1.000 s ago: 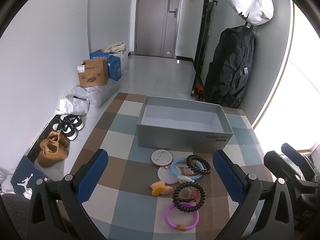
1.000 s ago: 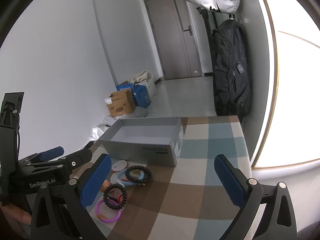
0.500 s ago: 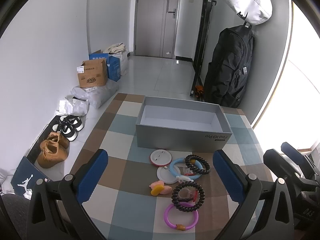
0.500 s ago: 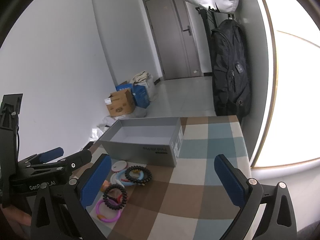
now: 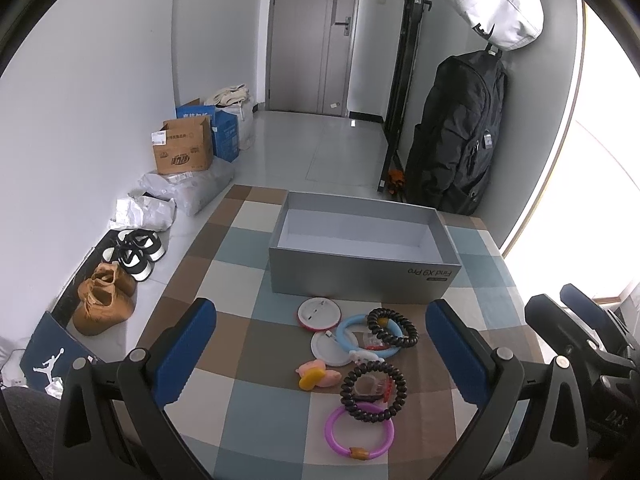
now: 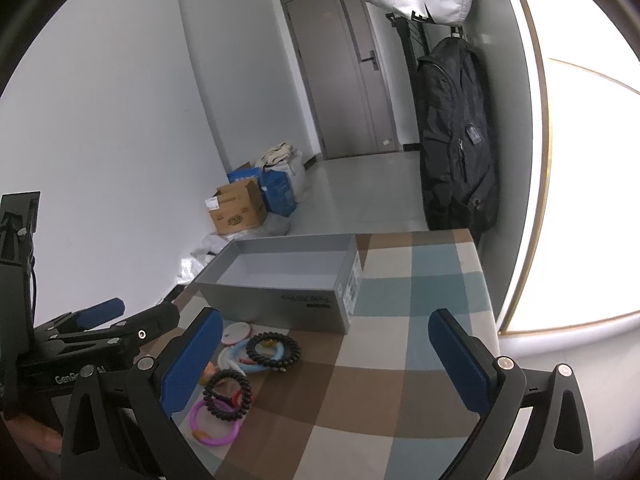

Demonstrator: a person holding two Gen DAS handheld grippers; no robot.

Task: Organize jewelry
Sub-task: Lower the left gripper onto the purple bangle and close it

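An empty grey box [image 5: 362, 256] [image 6: 280, 284] stands open on the checked table. In front of it lie loose pieces: a red-rimmed round badge [image 5: 319, 313], a white round badge [image 5: 326, 350], a light blue ring [image 5: 360, 338], two black coil bracelets [image 5: 394, 326] [image 5: 373, 392] [image 6: 228, 394], a purple ring [image 5: 359, 436] [image 6: 214, 420] and a pink and yellow clip [image 5: 316, 376]. My left gripper [image 5: 320, 356] is open and empty, held above the pile. My right gripper [image 6: 326, 360] is open and empty, right of the pile. The left gripper [image 6: 100, 328] also shows at the left of the right wrist view.
The table's checked cloth [image 5: 240, 264] ends at the left over a floor with shoes [image 5: 104, 296], bags and a cardboard box [image 5: 182, 152]. A black backpack [image 5: 456, 136] and a white bag [image 5: 496, 4] hang behind the table. The right gripper [image 5: 576, 344] sits at the table's right edge.
Both grippers have drifted only slightly; the view of the box and the pile shifts a little. Nothing was taken hold of and the jaws stay open.
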